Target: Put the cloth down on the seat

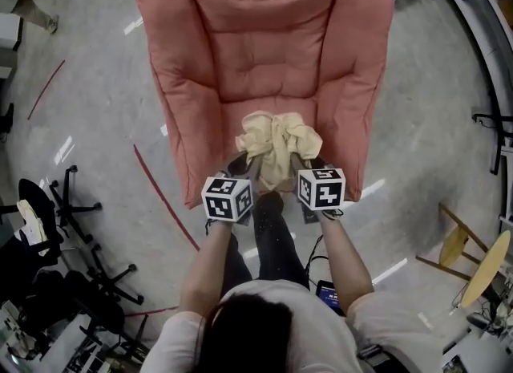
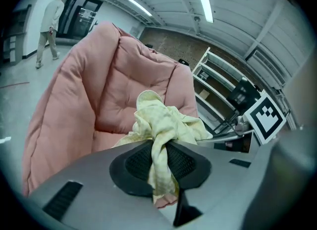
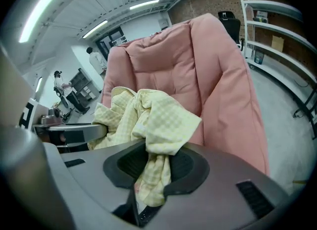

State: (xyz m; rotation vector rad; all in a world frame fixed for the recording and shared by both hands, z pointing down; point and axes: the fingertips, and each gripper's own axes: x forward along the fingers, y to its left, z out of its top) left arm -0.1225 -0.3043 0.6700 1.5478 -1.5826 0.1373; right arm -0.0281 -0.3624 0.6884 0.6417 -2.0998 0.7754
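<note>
A pale yellow checked cloth (image 1: 274,140) hangs bunched between my two grippers, just above the front edge of the pink padded armchair's seat (image 1: 264,66). My left gripper (image 1: 238,168) is shut on one end of the cloth (image 2: 159,145), which is squeezed between its black pads. My right gripper (image 1: 304,163) pinches the other end of the cloth (image 3: 154,167). The chair's seat and back (image 2: 119,90) fill the space ahead of both grippers, and the chair (image 3: 198,70) also rises behind the cloth in the right gripper view.
Black office chairs (image 1: 72,211) stand at the left on the grey floor. A wooden stool (image 1: 473,259) is at the lower right. Metal shelving (image 2: 223,90) stands behind the chair. People (image 2: 49,21) are far off near a doorway.
</note>
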